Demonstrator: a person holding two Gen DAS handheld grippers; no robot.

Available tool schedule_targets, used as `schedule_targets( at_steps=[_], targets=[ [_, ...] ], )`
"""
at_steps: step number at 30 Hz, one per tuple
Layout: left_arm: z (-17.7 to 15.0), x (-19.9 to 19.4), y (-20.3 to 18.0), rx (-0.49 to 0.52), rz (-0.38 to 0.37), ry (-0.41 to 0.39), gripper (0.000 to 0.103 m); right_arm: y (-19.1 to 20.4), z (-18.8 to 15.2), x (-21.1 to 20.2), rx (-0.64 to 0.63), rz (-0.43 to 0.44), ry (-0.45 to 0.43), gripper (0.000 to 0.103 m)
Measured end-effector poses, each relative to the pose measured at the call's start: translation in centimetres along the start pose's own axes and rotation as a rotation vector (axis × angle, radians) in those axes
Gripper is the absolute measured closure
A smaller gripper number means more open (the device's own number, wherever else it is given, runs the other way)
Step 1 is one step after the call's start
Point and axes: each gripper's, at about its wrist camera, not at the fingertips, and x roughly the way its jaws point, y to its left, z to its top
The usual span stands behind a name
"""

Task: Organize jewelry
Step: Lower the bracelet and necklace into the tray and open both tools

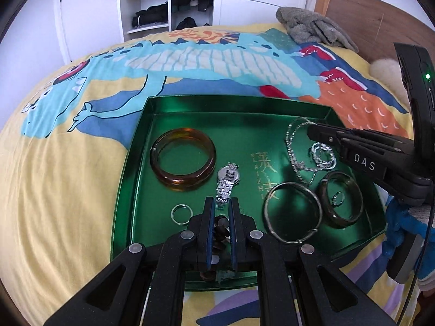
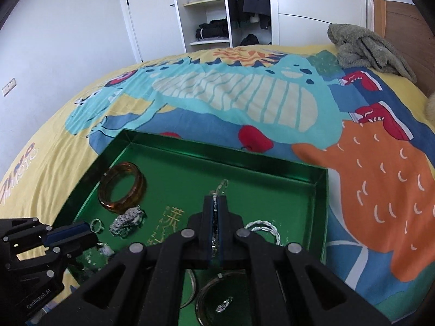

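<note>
A green tray (image 1: 190, 100) (image 2: 272, 167) lies on the bed. It holds an amber bangle (image 1: 182, 159) (image 2: 122, 187), a silver watch (image 1: 227, 182) (image 2: 127, 221), a small ring (image 1: 181, 213), a thin metal bangle (image 1: 292, 212), a dark bangle (image 1: 341, 202) with a ring inside, a twisted silver bracelet (image 1: 323, 156) (image 2: 265, 228) and a silver chain necklace (image 1: 295, 141). My left gripper (image 1: 222, 203) is shut on a dark beaded bracelet (image 1: 220, 231) over the tray's near edge. My right gripper (image 2: 216, 199) (image 1: 310, 130) is shut on the silver chain necklace (image 2: 221, 186).
The tray sits on a yellow bedspread with a cartoon print (image 1: 206, 62). A grey plush towel (image 1: 315, 27) lies near the wooden headboard (image 1: 367, 16). An open wardrobe (image 2: 217, 8) stands beyond the bed.
</note>
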Motion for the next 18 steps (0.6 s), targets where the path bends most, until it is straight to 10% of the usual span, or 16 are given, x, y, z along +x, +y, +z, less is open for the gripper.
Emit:
schedule_targets(
  at_steps=[18],
  targets=[
    [-0.5, -2.4, 1.4, -0.079, 0.018, -0.003, 0.061, -1.1, -1.1, -3.3, 0.037, -0.071, 0.014, 0.075]
  ],
)
